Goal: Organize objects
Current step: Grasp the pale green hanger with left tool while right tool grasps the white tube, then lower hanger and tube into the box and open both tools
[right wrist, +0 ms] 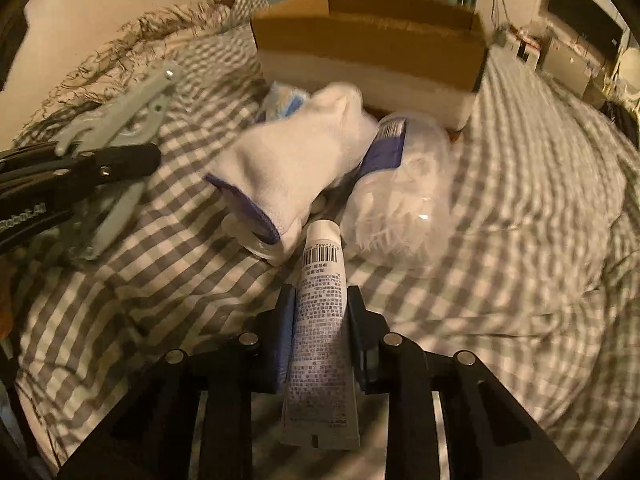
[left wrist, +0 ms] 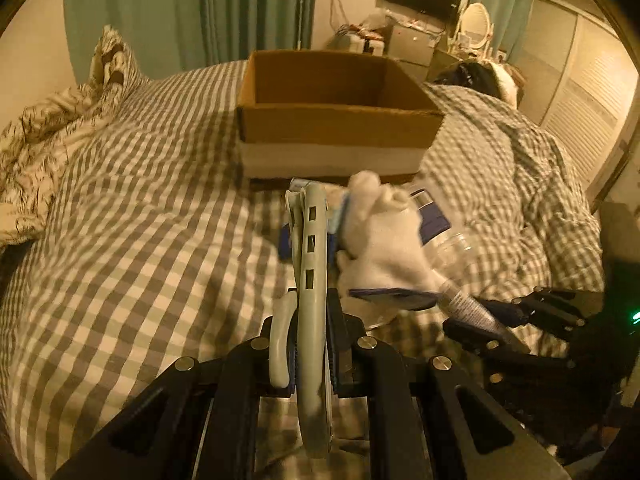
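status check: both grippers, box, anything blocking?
Left gripper shut on grey tool. Right gripper shut on tube. Cardboard box ahead, open. Sock, plastic bottle lie before it.

Left claw (left wrist: 310,344) clamping grey tool (left wrist: 310,264), white sock (left wrist: 384,232), cardboard box (left wrist: 336,124)

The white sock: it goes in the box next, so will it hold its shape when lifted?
Probably not: the white sock lies slumped and creased over the plastic bottle, so it looks limp and light. Its soft knit should grip well, though the ends would likely dangle.

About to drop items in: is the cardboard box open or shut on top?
Open. The cardboard box has no lid or flaps over its top; the left wrist view shows bare inner walls. Its floor is hidden, so contents cannot be told.
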Demonstrator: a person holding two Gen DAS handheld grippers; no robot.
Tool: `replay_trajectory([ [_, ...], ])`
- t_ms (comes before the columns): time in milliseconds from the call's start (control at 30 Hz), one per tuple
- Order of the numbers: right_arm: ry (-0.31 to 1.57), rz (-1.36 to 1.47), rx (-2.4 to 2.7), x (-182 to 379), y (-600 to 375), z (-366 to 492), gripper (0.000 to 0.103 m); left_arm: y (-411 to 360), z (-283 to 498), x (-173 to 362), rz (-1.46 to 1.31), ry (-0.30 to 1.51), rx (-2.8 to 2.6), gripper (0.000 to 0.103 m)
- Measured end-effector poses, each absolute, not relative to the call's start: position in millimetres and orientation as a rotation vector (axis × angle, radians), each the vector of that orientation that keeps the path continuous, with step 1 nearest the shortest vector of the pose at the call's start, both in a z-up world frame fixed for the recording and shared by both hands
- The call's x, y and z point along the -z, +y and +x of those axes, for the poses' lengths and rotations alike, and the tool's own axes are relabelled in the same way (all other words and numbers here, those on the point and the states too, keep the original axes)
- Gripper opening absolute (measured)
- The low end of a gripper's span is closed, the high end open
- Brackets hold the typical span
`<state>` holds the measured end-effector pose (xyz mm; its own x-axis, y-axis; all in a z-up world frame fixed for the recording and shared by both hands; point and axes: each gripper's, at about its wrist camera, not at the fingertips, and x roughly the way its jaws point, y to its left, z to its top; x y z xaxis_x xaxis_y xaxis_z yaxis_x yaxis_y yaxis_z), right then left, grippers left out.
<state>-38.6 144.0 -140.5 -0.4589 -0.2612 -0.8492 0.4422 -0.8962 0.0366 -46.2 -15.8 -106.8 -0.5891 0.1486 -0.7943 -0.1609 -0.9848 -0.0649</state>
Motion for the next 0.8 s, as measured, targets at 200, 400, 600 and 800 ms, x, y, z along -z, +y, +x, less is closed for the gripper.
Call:
replay_trajectory([
  [200,0.21,1.172,2.47,87.3,170.3,-31.7,0.024,-5.6,-43.9,71.4,-1.233,-0.032,-2.655,0.011],
  [400,0.195,0.981,2.556,21.1,182.3,-44.2,0.024,6.4,-61.1,28.3,-1.145,0.039,-2.685,0.011],
  [600,0.206,0.814,2.596,-38.7,184.2,-77.1,0.024,16.9,-99.7,-5.8,-1.087,0.109,-2.719,0.011],
  [800,0.188,0.722,2.597,-73.5,170.9,-124.1,0.024,20.3,-149.1,-30.2,-1.039,0.113,-2.741,0.011],
])
